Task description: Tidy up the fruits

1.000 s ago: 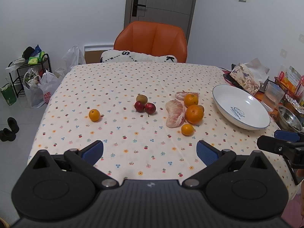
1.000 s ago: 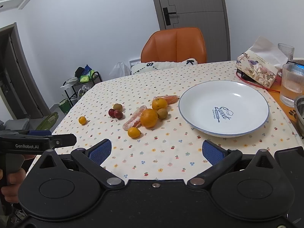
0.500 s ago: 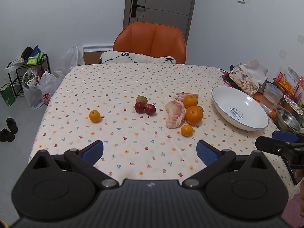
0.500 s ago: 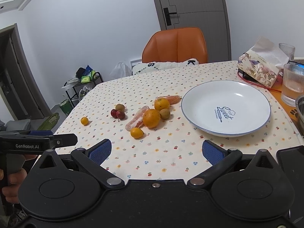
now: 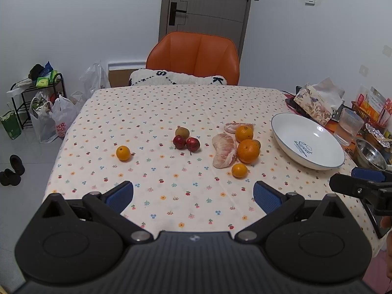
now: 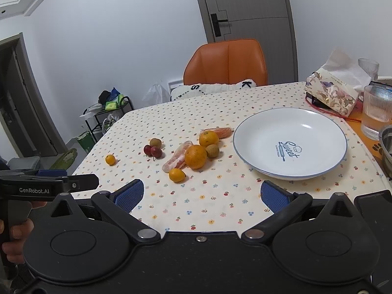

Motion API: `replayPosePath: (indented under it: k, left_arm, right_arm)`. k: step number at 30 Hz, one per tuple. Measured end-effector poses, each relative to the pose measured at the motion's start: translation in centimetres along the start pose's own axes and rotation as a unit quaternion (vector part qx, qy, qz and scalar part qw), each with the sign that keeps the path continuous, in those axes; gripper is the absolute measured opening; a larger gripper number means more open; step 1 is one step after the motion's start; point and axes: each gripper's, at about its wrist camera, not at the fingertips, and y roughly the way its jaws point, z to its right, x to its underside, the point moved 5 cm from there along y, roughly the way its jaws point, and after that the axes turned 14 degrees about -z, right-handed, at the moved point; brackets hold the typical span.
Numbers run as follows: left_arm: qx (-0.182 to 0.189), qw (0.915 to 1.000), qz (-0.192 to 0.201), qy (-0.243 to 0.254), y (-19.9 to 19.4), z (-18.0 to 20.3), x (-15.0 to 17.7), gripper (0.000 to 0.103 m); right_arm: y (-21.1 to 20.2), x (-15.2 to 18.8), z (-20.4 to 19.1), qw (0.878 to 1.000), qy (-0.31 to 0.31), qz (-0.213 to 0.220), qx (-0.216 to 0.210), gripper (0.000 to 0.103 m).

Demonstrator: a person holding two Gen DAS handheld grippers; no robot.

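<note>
Both claws hang at the near edge of the surface (image 5: 152, 103), which is draped in a cream cloth printed with small flowers and cherries. The left claw (image 5: 193, 197) is spread wide, its blue ribbed pads holding nothing; the right claw (image 6: 202, 196) is likewise spread and empty, its pads showing a fine grid texture.

The fruit lies loose on the cloth. A small round orange (image 5: 123, 153) sits alone toward the left. Near the middle, two glossy dark-red fruits (image 5: 186, 143) with thin stems touch each other, and a dull brownish-green round one (image 5: 182, 131) sits just behind them. To the right is a tight cluster: a big orange (image 5: 248, 151) with dimpled skin, a medium orange (image 5: 244, 133) behind it, a small smooth one (image 5: 239, 170) in front, and a pale pink, peeled pomelo wedge (image 5: 224, 150) with a fibrous surface touching the big orange's left side. A second peeled wedge (image 6: 219, 132) lies behind the medium orange. A small brown round fruit (image 6: 212, 151) rests against the big orange's right side.

Right of the cluster stands a shallow white plate (image 6: 257, 132), glossy, blue-rimmed, with blue lettering in its middle, and empty. A ribbed glass (image 6: 376, 111) and a floral tissue pack (image 6: 333, 94) stand beyond it.
</note>
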Motion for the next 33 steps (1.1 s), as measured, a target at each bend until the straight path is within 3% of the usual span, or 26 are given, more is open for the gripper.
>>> replayPosePath:
  k: [33]
  left_arm:
    - [0.016, 0.9998, 0.006, -0.007, 0.3, -0.6, -0.4, 0.103]
  right_arm:
    - [0.7, -0.3, -0.2, 1.000, -0.004, -0.008, 0.005, 0.103]
